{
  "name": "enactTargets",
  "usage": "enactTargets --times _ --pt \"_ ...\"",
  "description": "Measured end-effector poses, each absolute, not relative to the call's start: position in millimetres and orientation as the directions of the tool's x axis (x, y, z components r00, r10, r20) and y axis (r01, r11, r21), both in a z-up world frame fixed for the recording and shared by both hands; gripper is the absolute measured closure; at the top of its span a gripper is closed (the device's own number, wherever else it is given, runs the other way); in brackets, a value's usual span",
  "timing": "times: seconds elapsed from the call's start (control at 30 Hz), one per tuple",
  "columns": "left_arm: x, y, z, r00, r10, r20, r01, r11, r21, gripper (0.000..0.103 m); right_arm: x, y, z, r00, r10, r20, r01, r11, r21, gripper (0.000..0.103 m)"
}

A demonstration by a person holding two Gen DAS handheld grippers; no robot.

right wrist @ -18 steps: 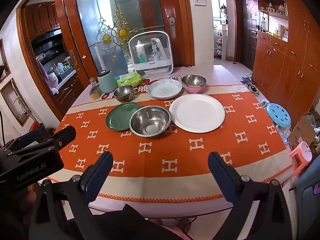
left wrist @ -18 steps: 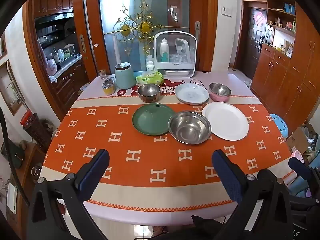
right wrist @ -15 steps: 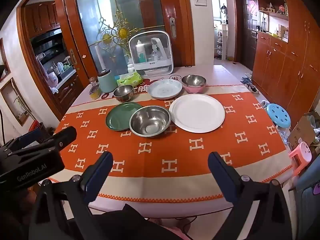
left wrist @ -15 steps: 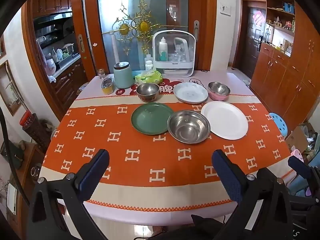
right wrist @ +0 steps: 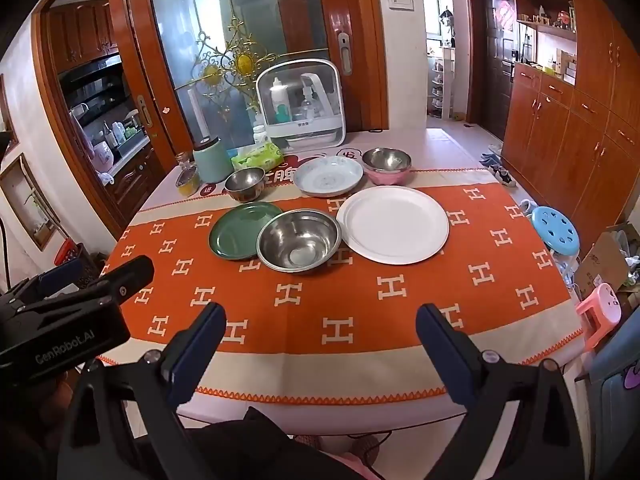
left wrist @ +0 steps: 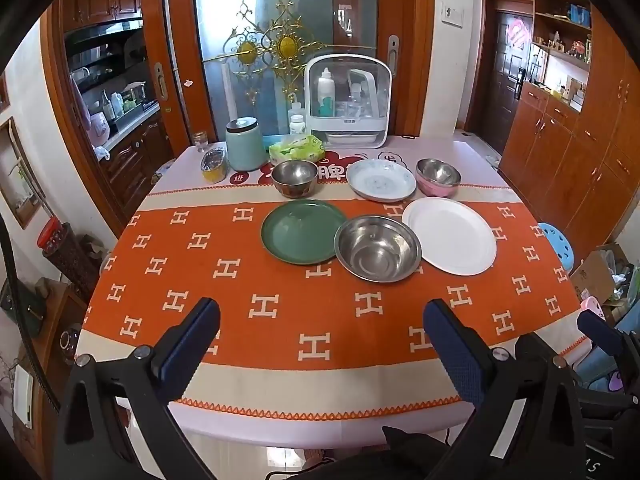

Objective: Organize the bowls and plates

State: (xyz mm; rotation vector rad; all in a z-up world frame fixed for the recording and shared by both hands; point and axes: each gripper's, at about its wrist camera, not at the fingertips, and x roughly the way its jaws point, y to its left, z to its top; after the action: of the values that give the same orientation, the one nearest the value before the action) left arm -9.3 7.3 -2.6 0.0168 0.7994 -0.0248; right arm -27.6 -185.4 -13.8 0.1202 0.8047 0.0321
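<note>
On the orange cloth lie a green plate (left wrist: 300,230), a large steel bowl (left wrist: 378,247) and a white plate (left wrist: 450,234) in a row. Behind them stand a small steel bowl (left wrist: 295,176), a pale patterned plate (left wrist: 381,179) and a steel bowl in a pink shell (left wrist: 438,176). The right wrist view shows the same pieces: green plate (right wrist: 242,234), large bowl (right wrist: 299,239), white plate (right wrist: 394,223). My left gripper (left wrist: 322,314) hangs open over the near table edge, empty. My right gripper (right wrist: 320,320) is open too, well short of the dishes.
At the table's back stand a teal jar (left wrist: 243,145), a green tissue pack (left wrist: 296,148), a small yellow cup (left wrist: 214,166) and a white bottle cabinet (left wrist: 347,102). A blue stool (right wrist: 555,230) and a pink stool (right wrist: 600,312) sit at the right.
</note>
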Motion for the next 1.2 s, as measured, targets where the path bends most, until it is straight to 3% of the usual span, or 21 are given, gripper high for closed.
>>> enactTargets --times 1.2 --pt "9 17 -7 0.696 -0.077 -0.714 0.092 0.996 -0.019 0.004 -28 -169 -13 0.69 0.017 -0.723 0.07 0.993 0.091 0.006"
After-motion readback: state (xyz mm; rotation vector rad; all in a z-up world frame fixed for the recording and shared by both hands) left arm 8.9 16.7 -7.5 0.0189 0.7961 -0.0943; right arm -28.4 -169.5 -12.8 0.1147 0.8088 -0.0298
